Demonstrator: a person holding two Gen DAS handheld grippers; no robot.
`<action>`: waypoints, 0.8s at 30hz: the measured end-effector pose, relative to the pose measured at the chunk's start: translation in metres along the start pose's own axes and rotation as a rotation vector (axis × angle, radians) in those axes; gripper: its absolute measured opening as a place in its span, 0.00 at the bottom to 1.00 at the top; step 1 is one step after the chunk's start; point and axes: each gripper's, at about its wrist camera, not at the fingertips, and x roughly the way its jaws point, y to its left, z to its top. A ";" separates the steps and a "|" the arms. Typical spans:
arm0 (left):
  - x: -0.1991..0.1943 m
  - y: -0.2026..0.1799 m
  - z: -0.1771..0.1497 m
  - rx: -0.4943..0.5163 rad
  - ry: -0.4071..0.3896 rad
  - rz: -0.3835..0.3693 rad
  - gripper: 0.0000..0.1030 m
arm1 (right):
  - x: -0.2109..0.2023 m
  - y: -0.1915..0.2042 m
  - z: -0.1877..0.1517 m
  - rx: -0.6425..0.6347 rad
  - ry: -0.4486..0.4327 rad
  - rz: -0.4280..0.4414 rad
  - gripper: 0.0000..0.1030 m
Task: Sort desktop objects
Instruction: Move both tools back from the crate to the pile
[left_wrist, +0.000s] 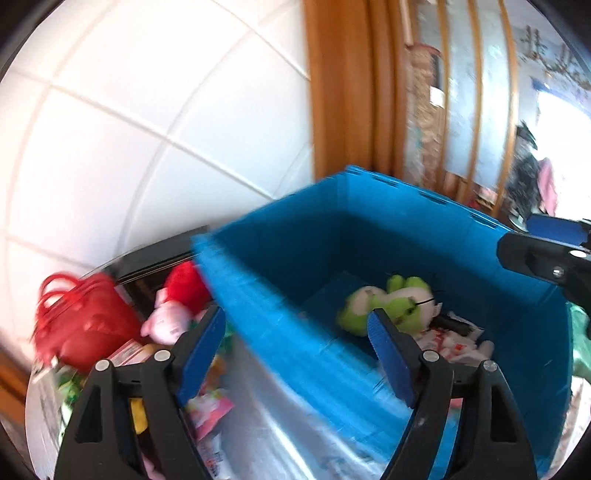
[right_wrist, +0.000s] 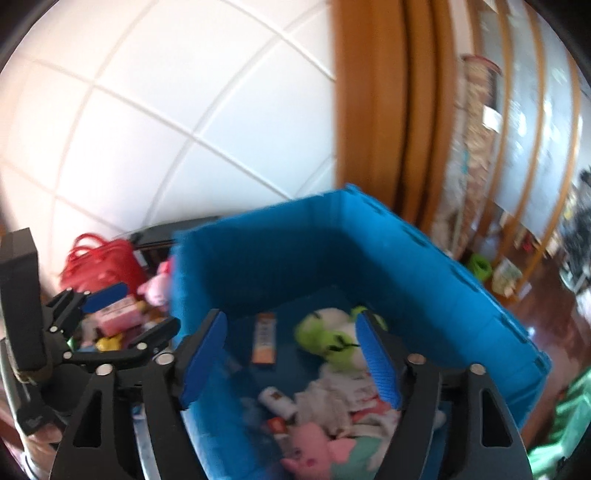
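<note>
1. While both grippers hang over the blue bin (right_wrist: 424, 258), neither carries anything: left gripper (left_wrist: 297, 354) has jaws wide apart w/ only the bin's near wall and counter (left_wrist: 266, 435) showing between them; right gripper (right_wrist: 291, 358) jaws also apart, nothing clamped, aimed down into the bin.
2. Key relation: unsorted stuff lies to the left of the bin, outside its left wall. Left gripper is nearer that pile; in the right wrist view it sits just beside the pile, to the left of the bin.
3. Pile contents, as far as blur allows: red handbag (left_wrist: 81, 321) furthest left, pink plush w/ red top (left_wrist: 173, 310) tucked against the bin's left wall, pink box (right_wrist: 118, 314) + small yellow and green bits lower down. Can't tell exact items there.
4. Long axes: handbag stands upright, handles up. Pink box lies roughly across the view, so jaws would prob. need to close over its short side.
5. Already in bin: green frog plush (right_wrist: 332, 336), orange-white stick pack (right_wrist: 264, 339) lying lengthwise away from cam, small white bottle (right_wrist: 277, 400), pink plush pig (right_wrist: 314, 450), crumpled white wrappers (right_wrist: 347, 402).
6. In the way: bin's left wall stands between pile and bin floor; any item must go up and over. Pink plush touches that wall — tight for a finger on that side.
7. Judgement: next pick prob. falls to left gripper; right is placed over bin, well apart from pile.
</note>
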 end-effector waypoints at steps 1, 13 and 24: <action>-0.007 0.011 -0.008 -0.018 -0.007 0.012 0.77 | -0.005 0.017 -0.004 -0.024 -0.014 0.016 0.85; -0.073 0.166 -0.129 -0.138 0.023 0.269 0.77 | 0.015 0.173 -0.066 -0.142 -0.012 0.245 1.00; -0.073 0.307 -0.233 -0.200 0.162 0.372 0.77 | 0.082 0.245 -0.124 -0.120 0.152 0.317 1.00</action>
